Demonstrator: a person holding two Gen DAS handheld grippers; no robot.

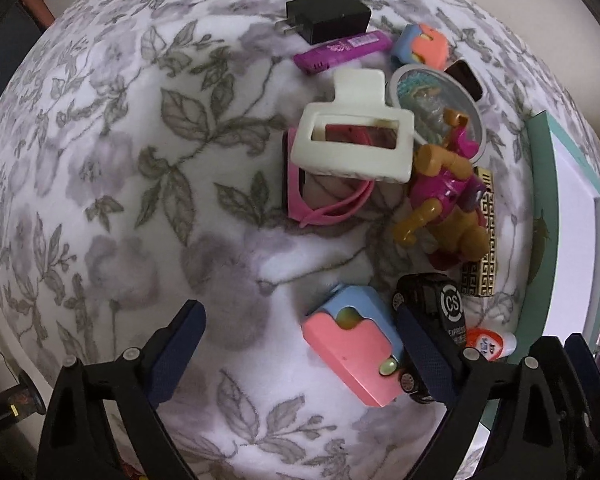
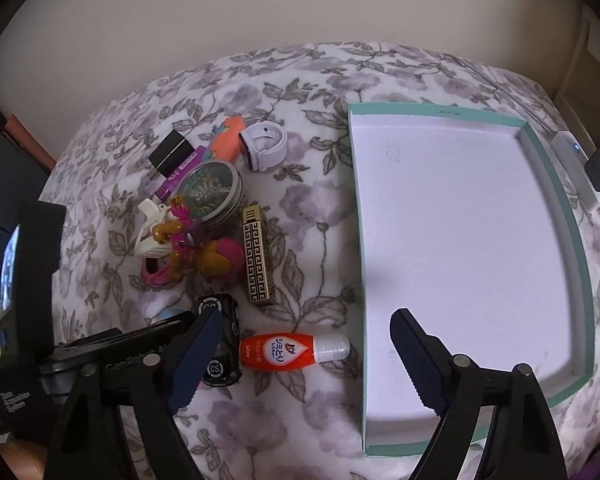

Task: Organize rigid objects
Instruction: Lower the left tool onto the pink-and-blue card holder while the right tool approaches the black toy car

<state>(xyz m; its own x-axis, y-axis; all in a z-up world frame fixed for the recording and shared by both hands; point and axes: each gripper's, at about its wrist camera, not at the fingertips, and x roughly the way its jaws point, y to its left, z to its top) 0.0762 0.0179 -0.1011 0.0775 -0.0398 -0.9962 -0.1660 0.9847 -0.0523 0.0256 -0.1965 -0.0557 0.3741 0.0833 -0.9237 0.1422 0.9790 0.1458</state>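
A pile of small rigid objects lies on a floral blanket [image 1: 120, 160]. In the left wrist view my left gripper [image 1: 300, 344] is open, with a pink and blue case [image 1: 352, 344] between its fingers near the right one and a black toy car [image 1: 432, 304] just beyond. A white hair claw [image 1: 352, 136], a pink frame [image 1: 324, 200] and a toy figure [image 1: 444, 196] lie farther off. In the right wrist view my right gripper [image 2: 304, 356] is open and empty above an orange bottle [image 2: 284, 350], beside the teal-rimmed white tray [image 2: 556, 184].
A black charger [image 1: 328, 14], purple stick [image 1: 340, 52], round tin [image 2: 210, 192], gold patterned bar [image 2: 256, 256] and white watch [image 2: 264, 146] lie in the pile. A white power bank [image 2: 576, 168] lies right of the tray. A wall stands behind the bed.
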